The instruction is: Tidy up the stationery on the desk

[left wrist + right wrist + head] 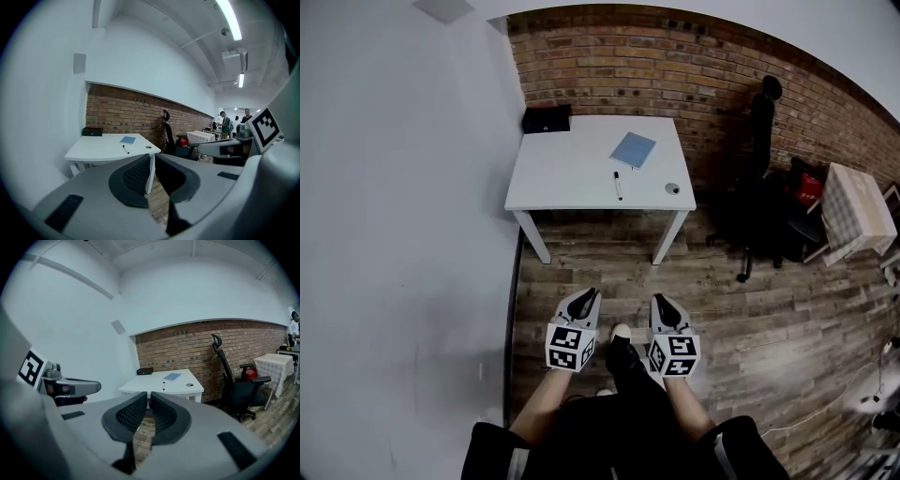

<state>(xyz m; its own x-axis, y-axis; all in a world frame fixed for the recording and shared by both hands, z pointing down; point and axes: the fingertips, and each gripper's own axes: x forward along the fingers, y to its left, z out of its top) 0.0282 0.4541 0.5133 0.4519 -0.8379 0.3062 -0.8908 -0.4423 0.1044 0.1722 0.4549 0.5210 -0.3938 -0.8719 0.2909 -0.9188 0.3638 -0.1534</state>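
A white desk [572, 178] stands against the brick wall, some way ahead of me. On it lie a blue notebook [633, 149], a black pen [618, 185], a small round grey object [672, 187] and, at the back left corner, a black box [546, 119]. My left gripper [585, 297] and right gripper [662, 302] hang low over the wooden floor, well short of the desk, both shut with nothing between them. The left gripper view shows the desk [98, 149] and pen [125, 149] beyond the shut jaws; the right gripper view shows the notebook [172, 377] likewise.
A black office chair [761, 192] stands right of the desk, with a red item [808, 190] and a cloth-covered table [855, 211] beyond it. A white wall [403, 234] runs along the left. People [225, 123] stand far off in the room.
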